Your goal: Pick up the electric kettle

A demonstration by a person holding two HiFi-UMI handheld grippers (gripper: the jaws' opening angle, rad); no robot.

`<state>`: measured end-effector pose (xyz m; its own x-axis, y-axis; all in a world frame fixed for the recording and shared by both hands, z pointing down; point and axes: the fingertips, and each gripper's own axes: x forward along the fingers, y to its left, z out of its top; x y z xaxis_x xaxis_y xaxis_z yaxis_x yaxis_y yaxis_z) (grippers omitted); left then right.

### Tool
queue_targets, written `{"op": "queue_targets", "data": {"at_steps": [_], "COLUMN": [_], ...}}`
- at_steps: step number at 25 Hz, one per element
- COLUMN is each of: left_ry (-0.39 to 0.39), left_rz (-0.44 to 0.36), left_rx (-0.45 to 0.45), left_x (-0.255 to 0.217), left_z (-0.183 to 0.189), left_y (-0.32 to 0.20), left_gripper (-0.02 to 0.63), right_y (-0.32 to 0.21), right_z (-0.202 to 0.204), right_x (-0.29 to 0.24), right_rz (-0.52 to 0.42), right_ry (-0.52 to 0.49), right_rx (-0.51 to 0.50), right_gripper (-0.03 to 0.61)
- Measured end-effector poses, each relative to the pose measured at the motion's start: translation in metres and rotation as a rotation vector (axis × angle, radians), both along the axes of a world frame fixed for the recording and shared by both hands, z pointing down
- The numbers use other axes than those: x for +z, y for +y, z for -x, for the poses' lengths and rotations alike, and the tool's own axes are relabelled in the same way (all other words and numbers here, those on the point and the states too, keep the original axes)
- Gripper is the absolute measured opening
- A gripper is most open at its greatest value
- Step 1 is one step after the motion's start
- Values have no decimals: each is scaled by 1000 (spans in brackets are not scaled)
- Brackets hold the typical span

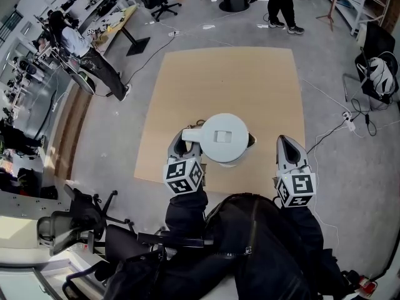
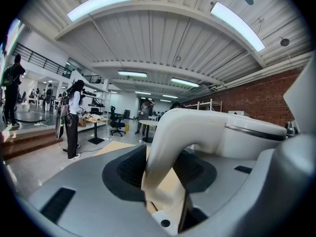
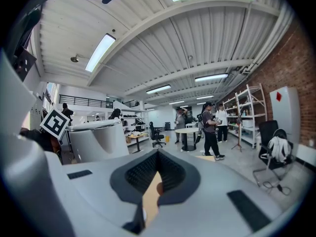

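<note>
The white electric kettle hangs in front of me above a tan board, lid up. My left gripper is shut on its curved handle, which runs between the two dark pads, with the kettle body just right of them. My right gripper is to the right of the kettle and apart from it. Its jaws are shut with nothing between them. In the right gripper view the kettle shows off to the left.
Office chairs stand close at my lower left. A chair with a bag and cables with a power strip lie on the floor at right. People stand at the far side and far left, near desks.
</note>
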<state>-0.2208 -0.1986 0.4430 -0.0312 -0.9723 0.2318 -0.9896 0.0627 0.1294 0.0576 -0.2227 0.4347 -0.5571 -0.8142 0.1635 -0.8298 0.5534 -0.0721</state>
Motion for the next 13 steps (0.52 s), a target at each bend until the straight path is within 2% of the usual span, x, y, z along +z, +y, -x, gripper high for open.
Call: {"op": "queue_targets", "data": {"at_steps": [13], "left_ry": [0], "left_rz": [11], "left_rx": [0], "left_x": [4], "left_z": [-3], "left_y": [1], "left_gripper": [153], "right_y": [0], "right_z": [-1], "right_x": [0], "right_rz": [-1], "right_ry": [-2], "right_rx": [-6], "right_gripper": [3]}}
